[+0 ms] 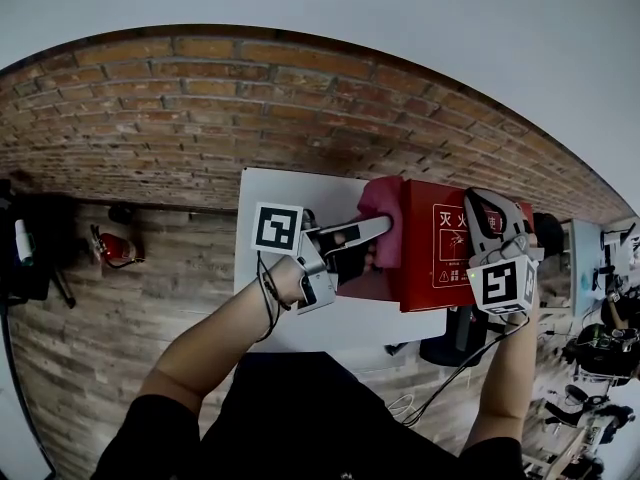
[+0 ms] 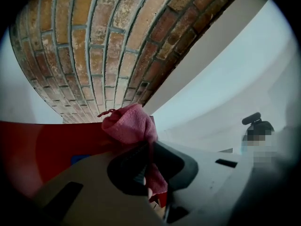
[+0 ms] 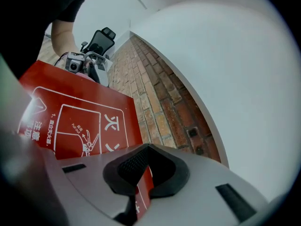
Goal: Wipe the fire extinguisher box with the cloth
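The red fire extinguisher box [image 1: 440, 253] with white print stands on a white table [image 1: 290, 193]. My left gripper [image 1: 378, 230] is shut on a pink cloth [image 1: 383, 218], which is bunched against the box's left side. In the left gripper view the cloth [image 2: 129, 126] bulges out above the jaws of that gripper [image 2: 146, 173], with the red box [image 2: 42, 149] right behind it. My right gripper [image 1: 482, 208] sits at the box's right end. In the right gripper view it [image 3: 136, 192] is shut on the thin edge of the red printed panel [image 3: 80, 121].
A brick wall [image 1: 250, 108] rises behind the table. A small red extinguisher [image 1: 112, 248] lies on the floor at the left, near dark gear. A black seat [image 1: 455, 343] stands under the table's right side. Cluttered equipment [image 1: 600, 338] fills the far right.
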{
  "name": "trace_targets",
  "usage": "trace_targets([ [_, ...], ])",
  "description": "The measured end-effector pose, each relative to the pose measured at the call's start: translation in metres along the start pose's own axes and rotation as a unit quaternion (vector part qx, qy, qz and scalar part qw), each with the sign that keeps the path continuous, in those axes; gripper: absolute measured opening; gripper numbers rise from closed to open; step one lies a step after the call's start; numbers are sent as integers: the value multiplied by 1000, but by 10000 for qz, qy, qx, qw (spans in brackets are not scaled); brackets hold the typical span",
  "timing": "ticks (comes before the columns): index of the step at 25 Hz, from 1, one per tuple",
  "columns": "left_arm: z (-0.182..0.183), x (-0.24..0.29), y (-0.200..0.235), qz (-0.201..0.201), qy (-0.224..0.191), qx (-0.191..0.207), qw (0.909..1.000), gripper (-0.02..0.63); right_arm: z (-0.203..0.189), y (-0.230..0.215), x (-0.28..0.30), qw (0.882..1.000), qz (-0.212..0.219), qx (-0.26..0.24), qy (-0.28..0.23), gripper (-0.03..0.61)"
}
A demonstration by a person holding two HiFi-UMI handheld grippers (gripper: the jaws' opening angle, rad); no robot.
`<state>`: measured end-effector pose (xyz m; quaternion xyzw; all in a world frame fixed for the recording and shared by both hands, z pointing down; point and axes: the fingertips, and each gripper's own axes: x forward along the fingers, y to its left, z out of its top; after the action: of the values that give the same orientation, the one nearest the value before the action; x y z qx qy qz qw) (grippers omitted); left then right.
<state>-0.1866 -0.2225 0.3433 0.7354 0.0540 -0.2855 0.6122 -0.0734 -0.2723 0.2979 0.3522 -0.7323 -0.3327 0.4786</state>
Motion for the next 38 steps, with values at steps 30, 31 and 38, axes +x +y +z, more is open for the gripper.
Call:
trace_targets([
  [30,-8,-40,58,597,207,233,9977,63,0,0,1,10000,-1,50,-3,20],
  [31,-8,-41,60,615,210,228,9976,63,0,0,1,10000,-1,51,-2,20],
  [38,-9,-46,74,748,208,197,9968,63,0,0,0,10000,-10,43,-17,20],
])
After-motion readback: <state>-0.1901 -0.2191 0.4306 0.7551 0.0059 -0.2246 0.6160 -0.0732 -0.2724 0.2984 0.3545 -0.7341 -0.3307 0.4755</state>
